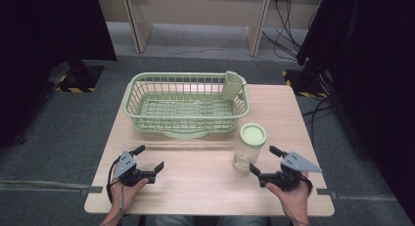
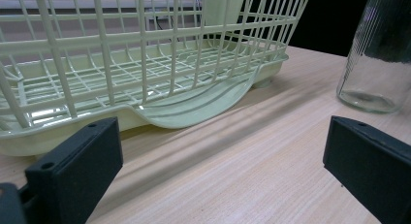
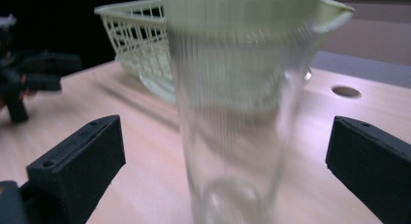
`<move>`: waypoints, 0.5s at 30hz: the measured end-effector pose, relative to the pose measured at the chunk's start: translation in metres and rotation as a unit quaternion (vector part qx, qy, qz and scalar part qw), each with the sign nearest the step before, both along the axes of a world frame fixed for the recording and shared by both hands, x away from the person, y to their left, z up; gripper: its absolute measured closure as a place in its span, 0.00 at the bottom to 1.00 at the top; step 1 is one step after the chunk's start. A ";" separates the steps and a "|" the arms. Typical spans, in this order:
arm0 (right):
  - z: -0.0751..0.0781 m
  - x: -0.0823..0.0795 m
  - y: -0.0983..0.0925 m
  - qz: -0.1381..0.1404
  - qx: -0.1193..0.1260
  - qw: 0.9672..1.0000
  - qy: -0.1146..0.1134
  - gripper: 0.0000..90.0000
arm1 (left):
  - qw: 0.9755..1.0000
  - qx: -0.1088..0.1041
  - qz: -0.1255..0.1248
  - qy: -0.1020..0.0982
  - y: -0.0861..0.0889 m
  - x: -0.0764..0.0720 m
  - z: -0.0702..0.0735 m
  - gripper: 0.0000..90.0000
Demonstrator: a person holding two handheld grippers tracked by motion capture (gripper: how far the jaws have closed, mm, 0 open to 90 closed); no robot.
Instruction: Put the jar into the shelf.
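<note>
Around your desk [image 1: 205, 187] lies grey carpet [image 1: 58, 138], with dark curtains at both sides. On its pale wood sit a green basket [image 1: 186, 102] and — just right — a lidded glass jar [image 1: 248, 147]. Your right claw [image 1: 268, 163] faces it, jaws apart; your left claw [image 1: 150, 157] gapes too.

Both grippers [image 1: 149, 158] [image 1: 264, 160] wide open

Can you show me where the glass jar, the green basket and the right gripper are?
glass jar [image 1: 247, 155]: high view, its clear side.
green basket [image 1: 132, 91]: high view, left rim.
right gripper [image 1: 263, 161]: high view, between its open jaws.
</note>
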State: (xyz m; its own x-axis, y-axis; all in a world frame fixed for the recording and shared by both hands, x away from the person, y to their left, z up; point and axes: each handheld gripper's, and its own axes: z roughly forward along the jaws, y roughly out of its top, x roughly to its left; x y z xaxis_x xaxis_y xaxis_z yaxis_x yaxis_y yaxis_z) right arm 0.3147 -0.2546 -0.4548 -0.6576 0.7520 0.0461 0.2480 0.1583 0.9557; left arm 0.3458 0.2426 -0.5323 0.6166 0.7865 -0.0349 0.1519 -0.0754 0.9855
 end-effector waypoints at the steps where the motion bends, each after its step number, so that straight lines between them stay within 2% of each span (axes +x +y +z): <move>1: -0.012 -0.018 -0.019 -0.017 0.001 1.000 0.011 0.01 | 1.000 0.001 0.001 -0.001 0.000 0.000 0.000 0.00; 2: -0.012 -0.018 -0.019 -0.017 0.001 1.000 0.011 0.01 | 1.000 0.001 0.001 -0.001 0.000 0.000 0.000 0.00; 3: -0.024 -0.032 -0.033 -0.037 0.011 0.999 0.021 0.01 | 1.000 0.002 0.002 -0.001 0.000 0.000 0.000 0.00; 4: -0.028 -0.038 -0.038 -0.042 0.017 0.999 0.025 0.01 | 1.000 0.003 0.003 -0.001 -0.001 0.000 0.000 0.00; 8: -0.036 -0.050 -0.044 -0.051 0.022 0.998 0.028 0.01 | 1.000 0.002 0.003 -0.001 0.000 0.000 0.000 0.00; 12: -0.028 -0.052 -0.041 -0.049 0.028 0.998 0.014 0.01 | 1.000 -0.001 0.003 -0.002 0.000 0.000 0.000 0.00; 14: -0.019 -0.048 -0.036 -0.046 0.025 0.999 0.003 0.01 | 1.000 0.001 0.002 -0.002 0.000 0.000 0.000 0.00; 15: -0.009 -0.043 -0.030 -0.039 0.024 0.999 -0.010 0.01 | 1.000 0.003 0.002 -0.001 -0.001 0.000 0.000 0.00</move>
State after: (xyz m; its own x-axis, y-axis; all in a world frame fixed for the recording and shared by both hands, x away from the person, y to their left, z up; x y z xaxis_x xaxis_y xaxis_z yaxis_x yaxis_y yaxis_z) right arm 0.2714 -0.2841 -0.4634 -0.5981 0.7983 0.0706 0.2387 0.0933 0.9666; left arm 0.3455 0.2421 -0.5323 0.6140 0.7888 -0.0297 0.1505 -0.0800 0.9854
